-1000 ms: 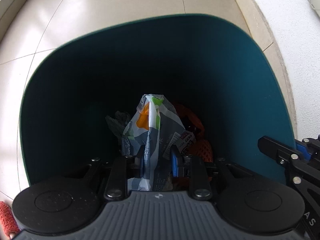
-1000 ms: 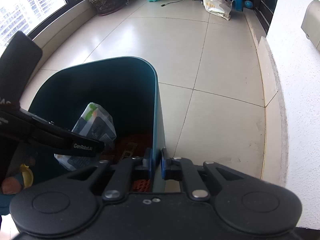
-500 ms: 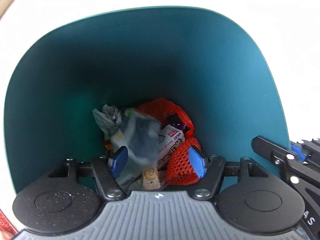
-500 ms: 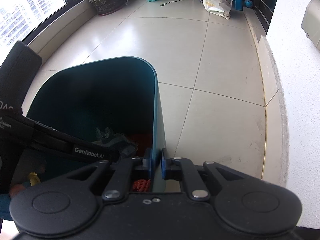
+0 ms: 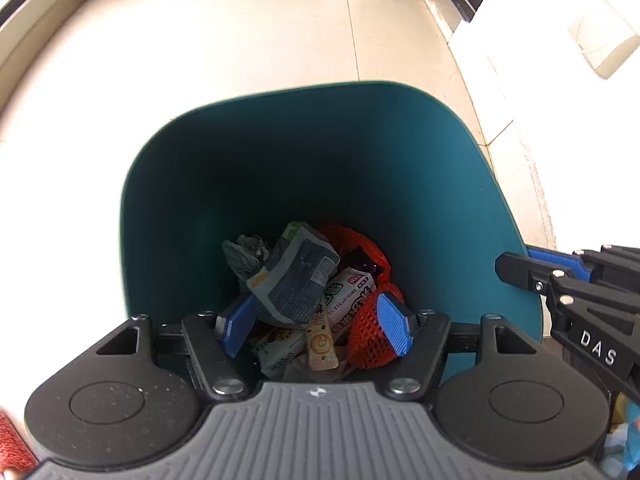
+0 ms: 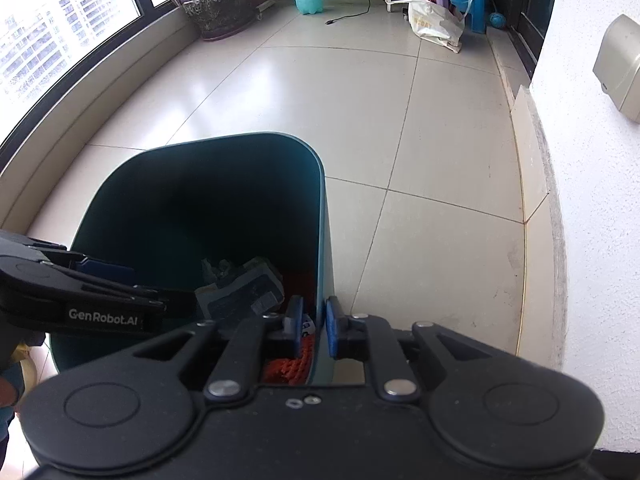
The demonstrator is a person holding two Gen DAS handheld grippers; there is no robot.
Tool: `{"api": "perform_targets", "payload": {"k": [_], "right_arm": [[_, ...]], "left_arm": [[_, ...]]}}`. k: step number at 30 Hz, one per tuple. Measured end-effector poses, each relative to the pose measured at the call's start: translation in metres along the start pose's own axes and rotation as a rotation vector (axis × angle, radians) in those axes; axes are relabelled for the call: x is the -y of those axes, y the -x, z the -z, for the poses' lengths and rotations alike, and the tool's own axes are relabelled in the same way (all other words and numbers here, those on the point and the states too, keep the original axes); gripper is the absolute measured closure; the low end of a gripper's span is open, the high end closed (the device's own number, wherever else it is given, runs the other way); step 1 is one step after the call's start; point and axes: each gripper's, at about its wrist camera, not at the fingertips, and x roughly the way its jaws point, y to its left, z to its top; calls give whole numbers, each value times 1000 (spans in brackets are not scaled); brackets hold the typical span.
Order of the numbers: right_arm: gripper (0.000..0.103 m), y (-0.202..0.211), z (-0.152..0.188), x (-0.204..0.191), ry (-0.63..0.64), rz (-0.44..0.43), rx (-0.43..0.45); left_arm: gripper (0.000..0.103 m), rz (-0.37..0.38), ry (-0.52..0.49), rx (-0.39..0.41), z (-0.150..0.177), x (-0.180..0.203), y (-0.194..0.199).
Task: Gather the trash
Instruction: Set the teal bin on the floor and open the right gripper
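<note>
The left gripper (image 5: 316, 326) hung open and empty above a teal trash bin (image 5: 420, 184). Directly below its blue pads lay the trash: a grey snack wrapper (image 5: 298, 276) on top, an orange mesh net (image 5: 366, 338) to its right, crumpled paper (image 5: 244, 252) behind. The right gripper (image 6: 314, 326) was clamped on the bin's right wall (image 6: 322, 248). Beyond stretched tiled floor (image 6: 360, 92)
</note>
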Motion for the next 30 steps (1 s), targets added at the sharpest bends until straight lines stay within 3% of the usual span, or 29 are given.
{"api": "perform_targets", "payload": {"k": [5, 10, 17, 20, 22, 30], "right_arm": [[84, 29, 0, -7, 30, -6, 47], [74, 64, 6, -26, 74, -59, 88], [62, 107, 18, -50, 108, -66, 132], [56, 122, 25, -56, 94, -73, 149], [44, 129, 30, -62, 90, -79, 155], [27, 147, 47, -80, 61, -98, 203]], "left_arm": [[37, 2, -10, 66, 13, -5, 38], [37, 1, -17, 136, 30, -12, 77], [37, 16, -4, 212, 59, -27, 124], [37, 27, 11, 246, 74, -35, 144], [37, 37, 20, 262, 81, -39, 154], [36, 11, 20, 319, 116, -49, 179]]}}
